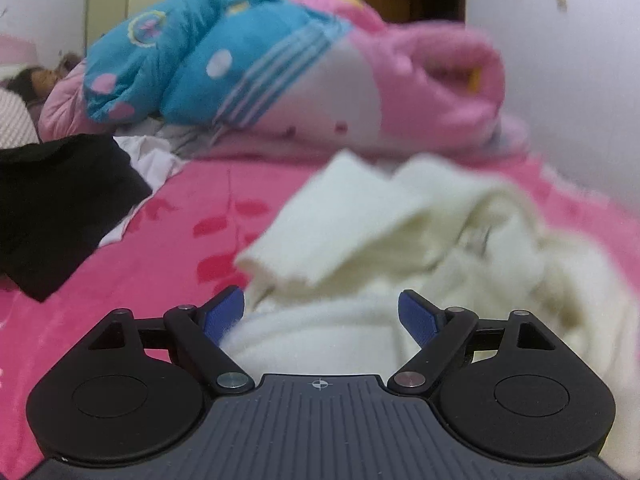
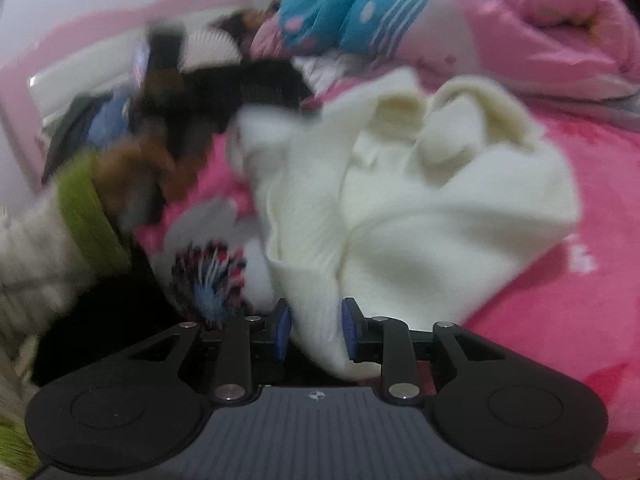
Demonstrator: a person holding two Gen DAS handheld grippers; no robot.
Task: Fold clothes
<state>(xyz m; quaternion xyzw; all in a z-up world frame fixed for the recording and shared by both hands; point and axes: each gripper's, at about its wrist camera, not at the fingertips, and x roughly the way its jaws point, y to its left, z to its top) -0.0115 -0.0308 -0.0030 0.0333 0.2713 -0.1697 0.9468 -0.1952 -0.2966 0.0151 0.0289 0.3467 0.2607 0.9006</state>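
A cream knit garment (image 1: 400,240) lies crumpled on the pink bed cover (image 1: 160,232), with one sleeve or flap raised toward the left. My left gripper (image 1: 320,314) hovers over its near edge with the jaws wide open and nothing pressed between the blue pads. In the right wrist view the same cream garment (image 2: 420,208) spreads across the bed, and my right gripper (image 2: 316,332) has a fold of its near edge filling the narrow gap between the pads. A hand (image 2: 132,168) with a green cuff, blurred, is at the left of that view.
A black garment (image 1: 60,208) lies at the left with white clothes (image 1: 152,152) behind it. A rolled blue and pink quilt (image 1: 260,64) fills the back of the bed. A person (image 1: 36,80) lies at the far left. The wall (image 1: 580,80) bounds the right side.
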